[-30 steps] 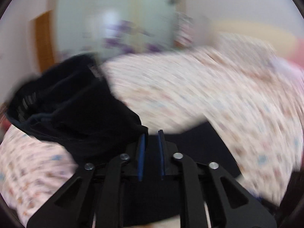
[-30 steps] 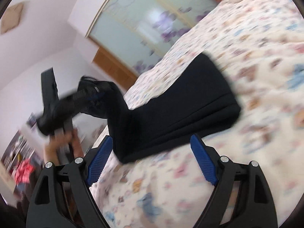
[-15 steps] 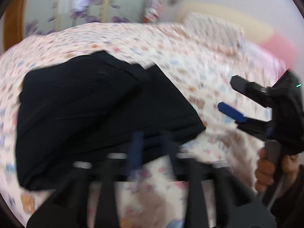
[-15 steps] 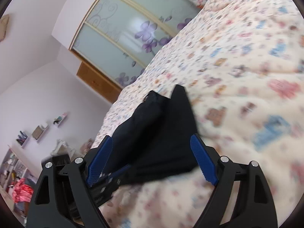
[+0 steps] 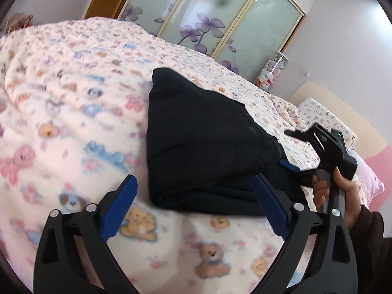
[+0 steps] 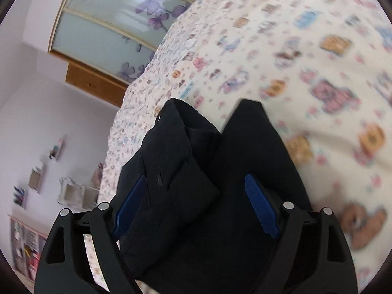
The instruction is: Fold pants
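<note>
Nearest in the left wrist view, the left gripper (image 5: 193,203) is seen spread wide with nothing held; its jaws have just been opening, and only the bedspread (image 5: 73,122) lies between them. Just beyond, the black pants (image 5: 208,147) are laid folded on the bed. The right gripper (image 6: 193,205) is held wide over the pants, its pads not pressing. The upper layer should be squared to the lower edge before anything is gripped. Farther off, a flowered wardrobe (image 5: 220,19) is seen.

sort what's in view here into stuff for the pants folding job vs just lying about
For the job: black pants, left gripper, right gripper.

Lying about: patterned bedspread, pillow, flowered wardrobe doors, soft toys.
</note>
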{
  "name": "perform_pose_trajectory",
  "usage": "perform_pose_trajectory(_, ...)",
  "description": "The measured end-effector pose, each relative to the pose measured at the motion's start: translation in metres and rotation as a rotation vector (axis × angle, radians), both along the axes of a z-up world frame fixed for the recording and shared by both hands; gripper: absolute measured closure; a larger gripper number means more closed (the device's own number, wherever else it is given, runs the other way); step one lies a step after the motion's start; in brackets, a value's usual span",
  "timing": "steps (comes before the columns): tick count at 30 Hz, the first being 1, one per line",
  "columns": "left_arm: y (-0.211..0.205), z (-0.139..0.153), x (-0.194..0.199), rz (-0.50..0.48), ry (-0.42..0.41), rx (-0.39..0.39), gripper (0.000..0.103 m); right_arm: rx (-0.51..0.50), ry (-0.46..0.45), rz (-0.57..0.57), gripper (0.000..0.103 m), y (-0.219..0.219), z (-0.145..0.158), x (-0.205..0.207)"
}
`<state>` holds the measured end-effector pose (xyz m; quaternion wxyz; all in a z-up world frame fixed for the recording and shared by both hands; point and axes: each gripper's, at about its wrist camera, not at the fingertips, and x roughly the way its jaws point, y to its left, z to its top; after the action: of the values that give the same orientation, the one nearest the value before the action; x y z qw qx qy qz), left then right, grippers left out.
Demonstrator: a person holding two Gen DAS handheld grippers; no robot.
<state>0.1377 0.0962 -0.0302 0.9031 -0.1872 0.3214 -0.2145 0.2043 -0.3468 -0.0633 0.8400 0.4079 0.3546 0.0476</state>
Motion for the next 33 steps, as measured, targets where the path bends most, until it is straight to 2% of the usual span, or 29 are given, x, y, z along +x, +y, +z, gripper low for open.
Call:
perform_pose_trajectory(2,-0.002,-0.003,-0.002,-0.005,-0.014,-0.01,0.006,-0.059,-0.035,0.013,0.026,0.005,0.008,0.0)
perform_pose_trajectory(3,-0.007,-0.003,-0.002,-0.009,-0.027,-0.012,0.006,-0.074,-0.056,0.014,0.04,0.006,0.01,-0.002)
perform_pose_trajectory(4,-0.009,-0.003,-0.005,-0.014,-0.037,-0.014,0.005,-0.094,-0.103,-0.001,0.044,0.007,0.016,-0.007)
perform_pose_trajectory(5,-0.012,-0.001,-0.008,-0.022,-0.056,-0.018,0.005,-0.134,-0.152,-0.023,0.044,0.008,0.024,-0.011)
perform_pose_trajectory(6,-0.015,0.0,-0.011,-0.029,-0.074,-0.021,0.005,-0.168,-0.16,-0.028,0.044,0.009,0.027,-0.006)
perform_pose_trajectory(7,-0.016,0.001,-0.012,-0.037,-0.089,-0.022,0.004,-0.196,-0.137,-0.017,0.043,0.01,0.026,0.002)
perform_pose_trajectory(10,-0.025,0.008,-0.011,-0.049,-0.117,0.007,0.002,-0.145,-0.007,0.023,0.043,0.005,0.011,0.025)
perform_pose_trajectory(12,-0.03,0.012,-0.009,-0.052,-0.119,0.026,0.002,-0.119,0.016,0.031,0.042,0.003,0.007,0.033)
perform_pose_trajectory(15,-0.036,0.017,-0.005,-0.064,-0.121,0.03,0.002,-0.167,0.053,0.076,0.032,0.01,0.008,0.046)
perform_pose_trajectory(19,-0.052,0.022,0.001,-0.079,-0.118,0.094,0.002,-0.205,0.075,0.093,0.033,0.016,-0.002,0.059)
perform_pose_trajectory(20,-0.057,0.023,0.001,-0.084,-0.116,0.111,0.002,-0.211,0.072,0.092,0.035,0.017,-0.005,0.06)
perform_pose_trajectory(24,-0.065,0.022,0.0,-0.087,-0.119,0.155,0.002,-0.217,-0.007,0.109,0.077,0.017,0.001,0.052)
perform_pose_trajectory(26,-0.063,0.021,-0.001,-0.086,-0.116,0.146,0.002,-0.182,-0.058,0.111,0.082,0.012,0.009,0.044)
perform_pose_trajectory(33,-0.055,0.019,0.001,-0.065,-0.088,0.134,0.002,-0.224,-0.215,0.138,0.085,0.023,0.06,0.011)
